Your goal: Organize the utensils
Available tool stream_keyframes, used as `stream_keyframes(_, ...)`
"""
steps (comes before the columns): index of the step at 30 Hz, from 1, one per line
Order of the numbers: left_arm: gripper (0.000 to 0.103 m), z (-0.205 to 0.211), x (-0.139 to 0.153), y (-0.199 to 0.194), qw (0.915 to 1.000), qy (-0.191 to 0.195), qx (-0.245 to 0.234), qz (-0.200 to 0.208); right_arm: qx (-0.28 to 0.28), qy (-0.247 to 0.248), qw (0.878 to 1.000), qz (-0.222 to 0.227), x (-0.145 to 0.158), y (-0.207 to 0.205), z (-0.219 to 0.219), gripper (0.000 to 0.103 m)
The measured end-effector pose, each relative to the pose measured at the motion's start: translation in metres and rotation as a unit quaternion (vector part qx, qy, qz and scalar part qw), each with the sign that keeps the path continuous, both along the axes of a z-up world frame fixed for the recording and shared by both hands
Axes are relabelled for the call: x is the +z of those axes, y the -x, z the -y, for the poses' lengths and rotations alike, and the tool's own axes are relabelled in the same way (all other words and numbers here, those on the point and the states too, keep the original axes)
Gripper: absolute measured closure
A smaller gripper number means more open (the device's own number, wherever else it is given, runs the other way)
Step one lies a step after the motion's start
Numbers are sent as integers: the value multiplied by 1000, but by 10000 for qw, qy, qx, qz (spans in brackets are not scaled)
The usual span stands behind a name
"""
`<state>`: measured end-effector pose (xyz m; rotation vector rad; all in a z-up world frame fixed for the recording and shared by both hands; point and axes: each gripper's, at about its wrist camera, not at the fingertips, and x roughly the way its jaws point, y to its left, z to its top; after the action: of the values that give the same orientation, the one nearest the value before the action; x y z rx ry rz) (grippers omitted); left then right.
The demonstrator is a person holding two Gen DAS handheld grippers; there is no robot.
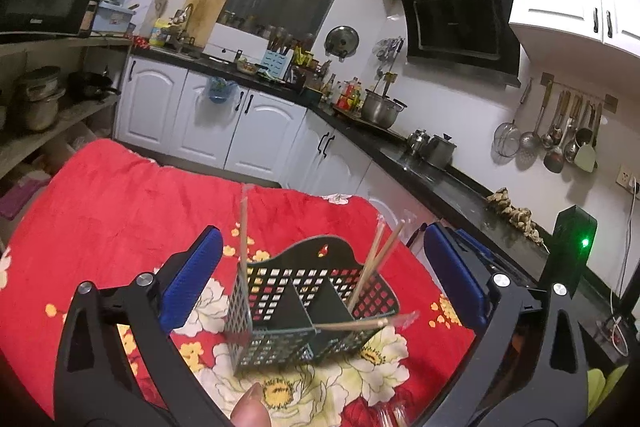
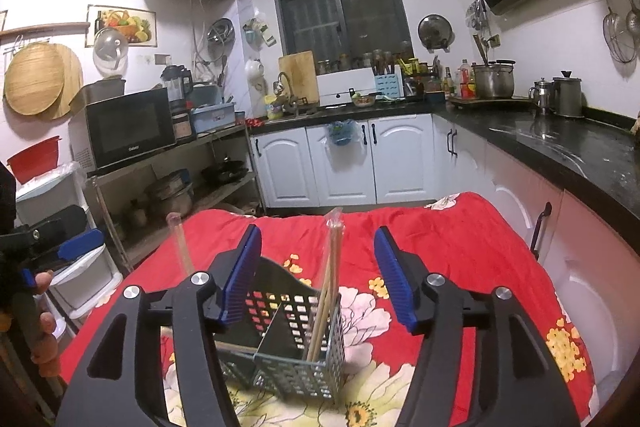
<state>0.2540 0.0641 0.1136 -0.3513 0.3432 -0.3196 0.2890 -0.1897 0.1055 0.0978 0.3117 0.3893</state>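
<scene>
A black perforated utensil caddy [image 1: 304, 307] with a middle divider stands on the red floral cloth [image 1: 120, 211]. Wrapped wooden chopsticks [image 1: 376, 263] lean in its right compartment, one wrapped stick [image 1: 243, 231] stands at its left corner, and another [image 1: 352, 325] lies across the front rim. My left gripper [image 1: 320, 287] is open and empty, its blue pads either side of the caddy. In the right wrist view the caddy [image 2: 288, 339] holds upright chopsticks [image 2: 330, 287]. My right gripper [image 2: 318, 279] is open and empty above it.
Black kitchen counter [image 2: 560, 147] with pots runs along the right and back, with white cabinets [image 2: 340, 163] below. A shelf with a microwave [image 2: 128, 131] stands left. The left gripper [image 2: 60, 255] shows at the right wrist view's left edge. More wrapped items [image 1: 392, 415] lie at the cloth's near edge.
</scene>
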Motion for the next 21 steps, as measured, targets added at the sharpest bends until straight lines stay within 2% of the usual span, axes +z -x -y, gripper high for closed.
stream_keyframes(21, 10, -4, -35, 26, 9988, 58, -4, -479, 381, 268, 9977, -483, -19, 38, -9, 46)
